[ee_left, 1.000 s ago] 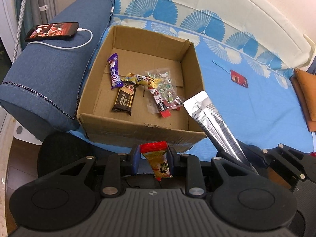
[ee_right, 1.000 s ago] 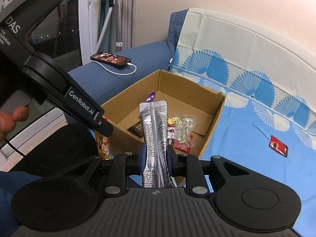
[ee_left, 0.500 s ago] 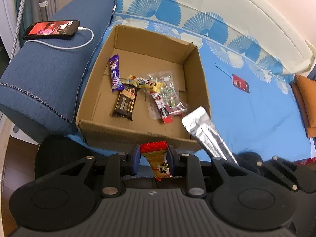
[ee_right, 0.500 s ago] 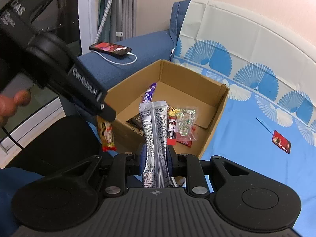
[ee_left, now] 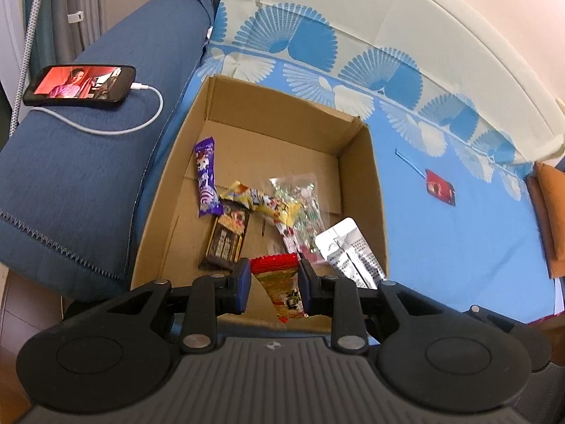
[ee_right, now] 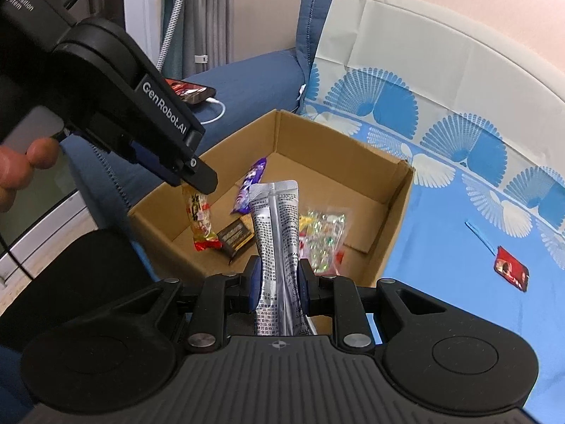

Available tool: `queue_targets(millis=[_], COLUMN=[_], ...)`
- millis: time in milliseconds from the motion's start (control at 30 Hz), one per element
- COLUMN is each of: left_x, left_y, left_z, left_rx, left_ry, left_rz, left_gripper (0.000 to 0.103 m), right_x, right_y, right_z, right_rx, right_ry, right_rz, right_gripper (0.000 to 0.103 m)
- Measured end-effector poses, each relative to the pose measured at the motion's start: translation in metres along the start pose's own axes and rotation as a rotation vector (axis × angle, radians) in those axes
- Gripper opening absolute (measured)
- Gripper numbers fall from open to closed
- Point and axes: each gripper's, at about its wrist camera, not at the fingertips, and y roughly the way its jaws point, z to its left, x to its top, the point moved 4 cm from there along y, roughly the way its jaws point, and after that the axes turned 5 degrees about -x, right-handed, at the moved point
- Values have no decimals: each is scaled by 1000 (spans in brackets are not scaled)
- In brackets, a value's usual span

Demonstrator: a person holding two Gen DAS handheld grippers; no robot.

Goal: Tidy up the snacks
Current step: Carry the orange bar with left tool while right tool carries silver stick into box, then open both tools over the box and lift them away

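Observation:
An open cardboard box [ee_left: 360, 162] [ee_right: 395, 208] sits on the blue sofa cover and holds several snacks, among them a purple bar [ee_left: 205, 176] and a dark bar [ee_left: 226, 240]. My left gripper [ee_left: 274, 284] is shut on a red-and-yellow snack packet [ee_left: 282, 289], which hangs over the box's near edge; the right wrist view shows that packet [ee_right: 199, 219] dangling from the left gripper [ee_right: 197, 180]. My right gripper [ee_right: 279, 284] is shut on a silver foil pouch [ee_right: 277, 240], whose top [ee_left: 348, 247] reaches over the box's near right corner.
A phone [ee_left: 81, 84] on a white charging cable lies on the blue sofa arm left of the box. A small red packet [ee_left: 439, 187] [ee_right: 512, 268] lies on the blue cover to the right. An orange cushion [ee_left: 551, 219] is at the far right.
Both grippers have moved forward toward the box with their packets still held; the red-and-yellow packet and the silver pouch now hang over the box's near edge.

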Motion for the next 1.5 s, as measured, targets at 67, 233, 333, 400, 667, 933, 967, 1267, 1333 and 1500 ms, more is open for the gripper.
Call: queue_targets(millis=[67,233,333,400,667,933,967,1267,1333,1500], left_x=[8,25,32,35,47,37,30,-42,-54,-76], left_y=[9,37,54,64,102,92,90,42,31,11], left_z=[3,8,13,16,26,27,27,19,15,3], left_rx=[5,22,33,41,113,238,245,315,328,345], left_ry=[-4,-10,-12,-12,35,103,107,125,143,146], left_rz=[8,38,61,75,103,54,60,34,18,-21], left_gripper=[31,31,31,31,57,103,103,103,103,103], right_x=[6,15,17,18,25,20,15,-12,-14,-28], right_y=[12,42,60,72,109,93,87,25,13,-15], right_z=[-4,-12,-14,-15,-19,-13,-10,12,11,14], right_rx=[2,9,15,17,-4,-12,-3,-12,-30,-57], right_ry=[6,17,17,17,16,-29,-20,-23,-12,-5], right_rz=[7,40,63,78,97,108,119,95,79,44], right_gripper=[24,24,24,24,50,84,84,92,94,95])
